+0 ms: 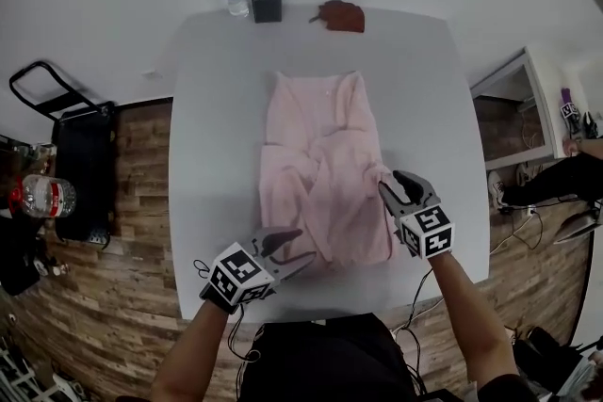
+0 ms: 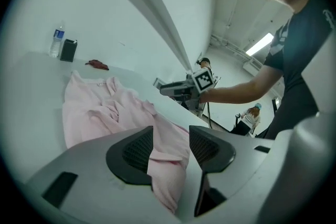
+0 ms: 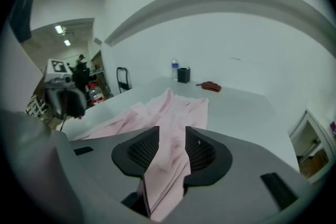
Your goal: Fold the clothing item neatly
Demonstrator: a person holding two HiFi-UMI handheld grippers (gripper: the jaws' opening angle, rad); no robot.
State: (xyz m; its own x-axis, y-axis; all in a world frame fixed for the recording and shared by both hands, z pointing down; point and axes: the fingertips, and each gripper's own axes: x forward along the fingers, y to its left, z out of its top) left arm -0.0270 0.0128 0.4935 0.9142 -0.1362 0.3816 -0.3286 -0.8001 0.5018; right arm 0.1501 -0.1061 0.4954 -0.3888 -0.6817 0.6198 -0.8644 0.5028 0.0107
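Pink garment (image 1: 320, 169) is spread, partly folded, on the grey desk (image 1: 212, 108). Its near left corner is clamped in the left tongs (image 1: 290, 251), and its near right edge is pinched in the right tongs (image 1: 396, 186).

Both forearms reach forward; left gripper (image 1: 298, 249) and right gripper (image 1: 396, 185) each pinch the pink garment (image 1: 320, 155).
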